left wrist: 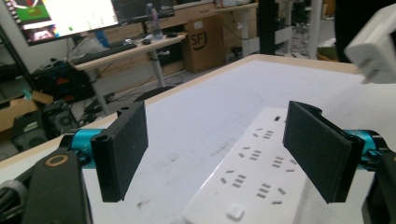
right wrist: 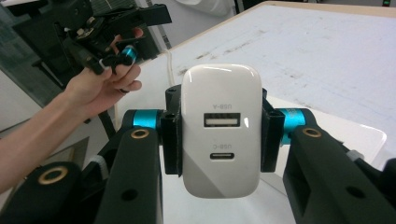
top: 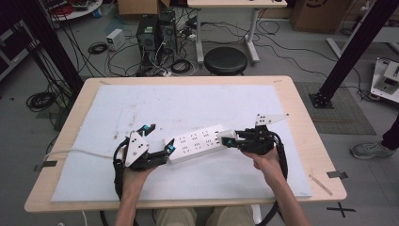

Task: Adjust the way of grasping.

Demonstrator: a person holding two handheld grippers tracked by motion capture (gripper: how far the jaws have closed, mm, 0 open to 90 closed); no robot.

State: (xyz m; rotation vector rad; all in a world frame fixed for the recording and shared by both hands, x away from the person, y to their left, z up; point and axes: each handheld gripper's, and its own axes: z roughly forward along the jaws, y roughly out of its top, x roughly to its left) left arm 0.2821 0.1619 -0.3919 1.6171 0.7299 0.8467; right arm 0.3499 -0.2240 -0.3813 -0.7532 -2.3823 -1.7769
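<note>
White-matted table; right claw clamped on charger marked "USB-A", "USB-C"; left claw wide open, empty.

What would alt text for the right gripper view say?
A white USB charger, its USB-A and USB-C ports facing the camera, is clamped between the right gripper's black fingers. Behind it, a hand holds the left gripper above the white table mat.

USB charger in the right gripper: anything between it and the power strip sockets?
Nothing visible. The right gripper is shut on the white USB charger, held at the right end of the power strip. The strip's socket face is bare. The left gripper is open at the strip's other end, off the path.
</note>
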